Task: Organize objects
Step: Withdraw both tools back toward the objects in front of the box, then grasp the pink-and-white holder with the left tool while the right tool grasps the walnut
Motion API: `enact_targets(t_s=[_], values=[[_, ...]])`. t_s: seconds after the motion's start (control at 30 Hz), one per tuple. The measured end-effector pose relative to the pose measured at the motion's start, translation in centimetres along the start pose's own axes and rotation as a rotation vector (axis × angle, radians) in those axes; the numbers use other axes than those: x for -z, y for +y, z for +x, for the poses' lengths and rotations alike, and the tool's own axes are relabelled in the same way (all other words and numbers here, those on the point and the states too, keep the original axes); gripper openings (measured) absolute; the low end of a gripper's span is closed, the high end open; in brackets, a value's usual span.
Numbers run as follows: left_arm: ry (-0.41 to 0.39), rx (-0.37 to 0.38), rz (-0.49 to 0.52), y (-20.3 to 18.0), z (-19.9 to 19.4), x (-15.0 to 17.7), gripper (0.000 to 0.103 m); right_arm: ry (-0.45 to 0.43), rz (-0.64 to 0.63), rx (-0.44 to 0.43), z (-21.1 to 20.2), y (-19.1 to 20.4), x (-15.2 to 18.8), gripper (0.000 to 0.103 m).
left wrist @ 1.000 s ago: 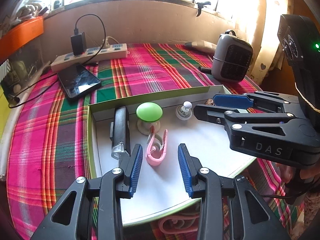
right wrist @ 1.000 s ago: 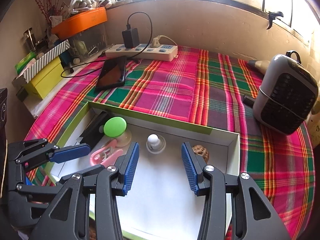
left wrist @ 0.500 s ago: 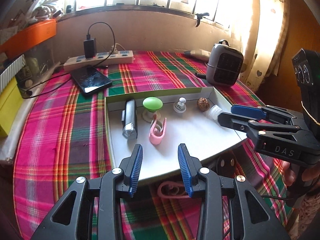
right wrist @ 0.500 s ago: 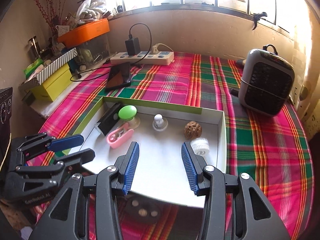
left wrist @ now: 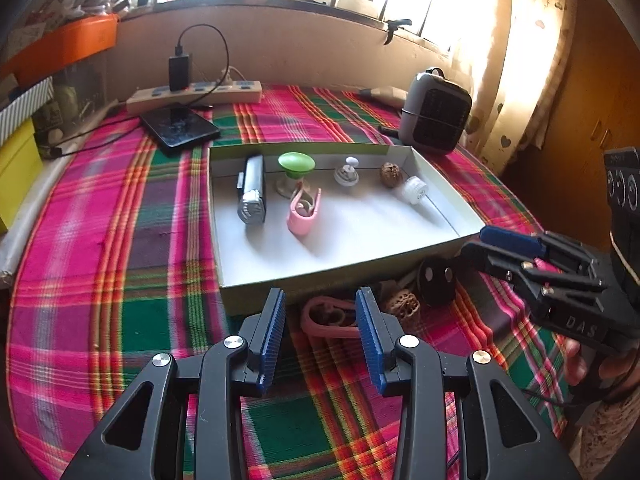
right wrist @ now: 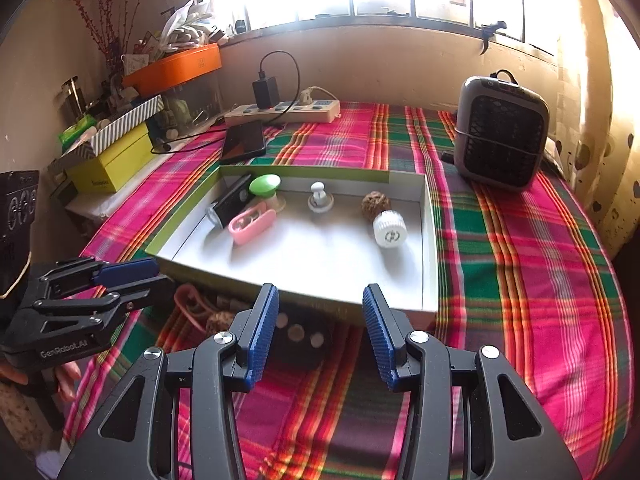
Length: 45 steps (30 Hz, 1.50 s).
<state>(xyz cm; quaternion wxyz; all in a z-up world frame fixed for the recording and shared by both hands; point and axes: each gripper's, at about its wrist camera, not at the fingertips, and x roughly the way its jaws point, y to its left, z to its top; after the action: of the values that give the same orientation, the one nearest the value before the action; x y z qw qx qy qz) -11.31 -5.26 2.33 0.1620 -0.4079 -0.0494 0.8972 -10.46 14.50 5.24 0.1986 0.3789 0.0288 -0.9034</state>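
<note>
A shallow white box with a green rim [left wrist: 332, 276] [right wrist: 304, 178] lies on the plaid cloth. Inside it are a silver-black device [left wrist: 253, 194], a green-capped piece [left wrist: 296, 162], a pink clip [left wrist: 303, 212] [right wrist: 252, 224], a small white knob [left wrist: 346, 174], a brown walnut [left wrist: 390, 175] [right wrist: 375, 205] and a white ridged cap [left wrist: 415, 190] [right wrist: 389, 229]. In front of the box lie a pink loop [left wrist: 330, 318], another walnut [left wrist: 402, 308] and a black round disc [left wrist: 436, 282] [right wrist: 298, 338]. My left gripper [left wrist: 320, 338] is open above the pink loop. My right gripper [right wrist: 318, 338] is open over the black disc.
A grey heater [right wrist: 500, 132] stands at the back right. At the back are a power strip [left wrist: 196, 94] with a charger and a black phone [left wrist: 180, 130]. Yellow, striped and orange boxes [right wrist: 116, 160] crowd the left shelf. A curtain [left wrist: 520, 60] hangs at the right.
Both grippers have drawn back from over the box toward the near edge of the table. The pink loop, the second walnut and the black disc in front of the box have come into view.
</note>
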Motion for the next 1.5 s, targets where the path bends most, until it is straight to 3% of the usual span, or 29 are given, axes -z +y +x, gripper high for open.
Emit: enact_targets(t_s=[0.4,0.93,1.13,1.5], values=[[0.058,0.023,0.008,-0.4,1.6,0.8,0.035,0.019,0.066,0.006,0.2,-1.2,1.8,0.045],[0.104,0.091,0.041,-2.9,-0.3,4.0,0.035,0.034,0.093,0.014,0.5,-1.9,2.1,0.046],[0.083,0.031,0.038,-2.0,-0.8,3.9,0.035,0.037,0.091,0.004,0.6,-1.8,2.1,0.046],[0.088,0.03,0.096,-2.0,1.3,2.1,0.035,0.047,0.066,-0.033,0.4,-0.6,2.8,0.046]])
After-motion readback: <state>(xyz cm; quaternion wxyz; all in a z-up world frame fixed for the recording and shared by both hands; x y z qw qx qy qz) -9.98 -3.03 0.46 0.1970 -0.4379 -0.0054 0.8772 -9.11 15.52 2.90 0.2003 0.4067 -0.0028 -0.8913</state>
